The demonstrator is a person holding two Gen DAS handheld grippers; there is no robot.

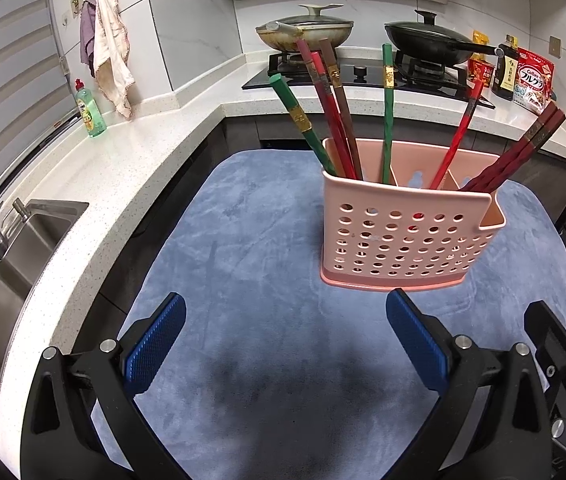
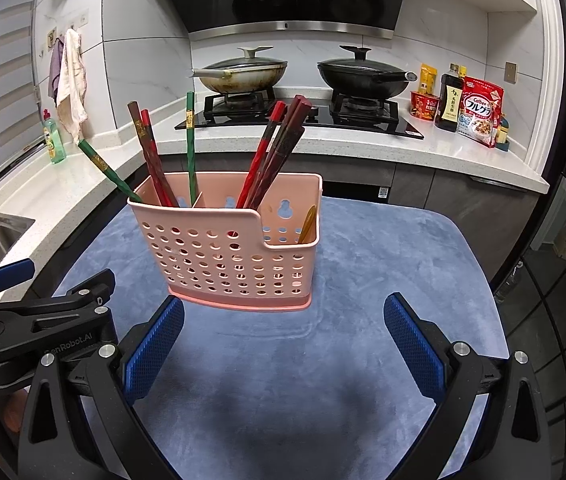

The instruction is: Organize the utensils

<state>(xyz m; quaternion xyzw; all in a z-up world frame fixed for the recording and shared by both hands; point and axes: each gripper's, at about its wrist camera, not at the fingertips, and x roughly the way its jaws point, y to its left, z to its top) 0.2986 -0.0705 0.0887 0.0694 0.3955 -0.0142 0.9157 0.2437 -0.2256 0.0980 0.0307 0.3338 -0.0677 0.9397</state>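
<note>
Chopsticks (image 1: 335, 120) are seen standing in a pink perforated holder (image 1: 403, 240), which rests on a blue cloth (image 1: 243, 240) in the middle of both views. In the left wrist view, the holder is placed right of centre, ahead of the fingers; in the right wrist view it is placed slightly left of centre. From left to right in the left wrist view, a green chopstick (image 1: 303, 120) leans toward the upper left, red and brown sticks rise near it in the left compartment, a second green stick (image 1: 387, 112) stands almost upright, a red one (image 1: 459, 132) tilts right in the middle compartment, and a dark red pair (image 1: 519, 148) leans far to the right. In the right wrist view a small yellowish utensil (image 2: 307, 224) is seen in the low rightmost compartment.

The long axes of the sticks run upward and fan outward, so the tops lie above and beyond both sets of fingertips. The left gripper (image 1: 285, 344) is held low over the cloth, its blue pads wide apart and empty. The right gripper (image 2: 283, 344) is likewise spread wide with nothing held, and the holder's base lies just ahead of it. The holder is judged roughly equally near to both. No loose utensils are seen on the cloth, so the sorting is judged largely done.
</note>
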